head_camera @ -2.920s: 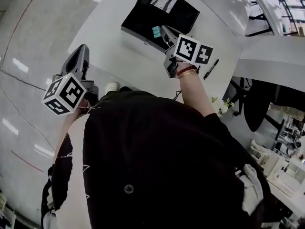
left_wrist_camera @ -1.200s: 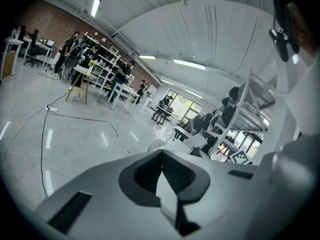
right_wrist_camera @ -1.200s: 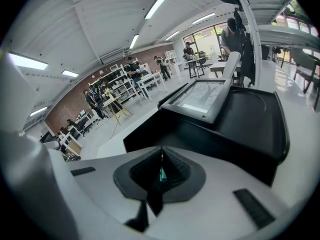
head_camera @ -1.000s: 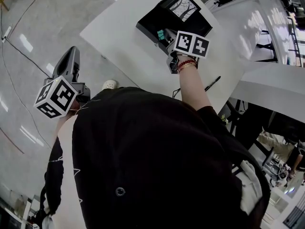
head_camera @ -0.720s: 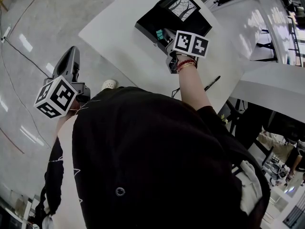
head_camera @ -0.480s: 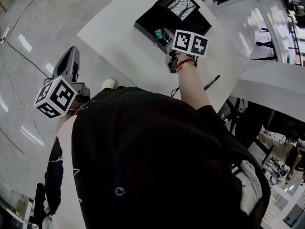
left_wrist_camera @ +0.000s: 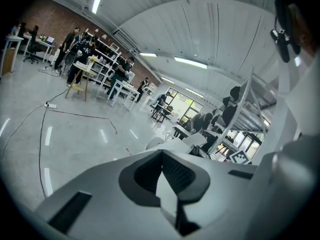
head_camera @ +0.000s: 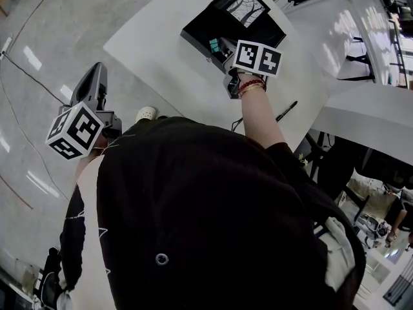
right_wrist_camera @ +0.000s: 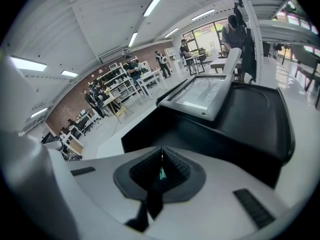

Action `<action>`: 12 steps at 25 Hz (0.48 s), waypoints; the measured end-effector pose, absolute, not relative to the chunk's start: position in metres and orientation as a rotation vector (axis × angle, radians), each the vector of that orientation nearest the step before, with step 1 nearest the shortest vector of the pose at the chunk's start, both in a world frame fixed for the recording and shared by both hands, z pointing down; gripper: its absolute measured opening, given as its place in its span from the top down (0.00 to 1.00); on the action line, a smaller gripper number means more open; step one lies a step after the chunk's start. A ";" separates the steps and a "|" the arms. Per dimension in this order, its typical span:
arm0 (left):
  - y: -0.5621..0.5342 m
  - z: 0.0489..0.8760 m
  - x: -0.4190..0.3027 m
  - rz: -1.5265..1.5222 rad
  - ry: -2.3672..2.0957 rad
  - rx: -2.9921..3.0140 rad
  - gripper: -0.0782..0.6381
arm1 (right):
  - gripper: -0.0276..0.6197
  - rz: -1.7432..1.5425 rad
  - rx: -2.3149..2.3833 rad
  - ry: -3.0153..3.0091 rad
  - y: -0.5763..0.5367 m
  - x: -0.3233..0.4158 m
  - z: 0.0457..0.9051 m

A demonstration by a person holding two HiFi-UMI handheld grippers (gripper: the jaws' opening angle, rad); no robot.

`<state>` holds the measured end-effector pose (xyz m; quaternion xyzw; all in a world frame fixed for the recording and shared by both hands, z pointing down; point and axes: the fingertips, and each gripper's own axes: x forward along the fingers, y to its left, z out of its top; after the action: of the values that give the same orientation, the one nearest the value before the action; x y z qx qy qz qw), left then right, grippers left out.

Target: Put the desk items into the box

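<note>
The box (head_camera: pixel 203 24) is black on a white desk (head_camera: pixel 155 50), the thin item (head_camera: pixel 213 45) teal, the pen (head_camera: pixel 286 112) at right black.

Left of the white desk (head_camera: pixel 148 50), 1 thin cable (left_wrist_camera: pixel 41 139) trails across the glossy grey floor (head_camera: pixel 58 18). Well beyond the desk, people (left_wrist_camera: pixel 80 49) stand by shelves (left_wrist_camera: pixel 107 64) before a brick wall (left_wrist_camera: pixel 45 19).

Right gripper (right_wrist_camera: pixel 161 152) pinching teal sliver (right_wrist_camera: pixel 161 173), black box (right_wrist_camera: pixel 200 136) ahead
</note>
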<state>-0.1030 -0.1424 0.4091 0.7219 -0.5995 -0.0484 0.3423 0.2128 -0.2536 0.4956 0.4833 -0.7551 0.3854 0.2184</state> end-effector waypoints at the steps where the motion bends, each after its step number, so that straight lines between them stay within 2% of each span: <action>1: -0.143 0.409 -0.103 -0.126 -1.557 1.876 0.88 | 0.94 1.061 1.336 -2.088 -0.253 0.213 0.496; 12: -0.145 0.411 -0.101 -0.125 -1.550 1.876 0.88 | 0.94 1.036 1.298 -2.079 -0.251 0.210 0.498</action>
<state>-0.1010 -0.1452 0.4110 0.7227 -0.5970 -0.0480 0.3450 0.2105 -0.2510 0.4983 0.4737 -0.7589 0.3781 0.2380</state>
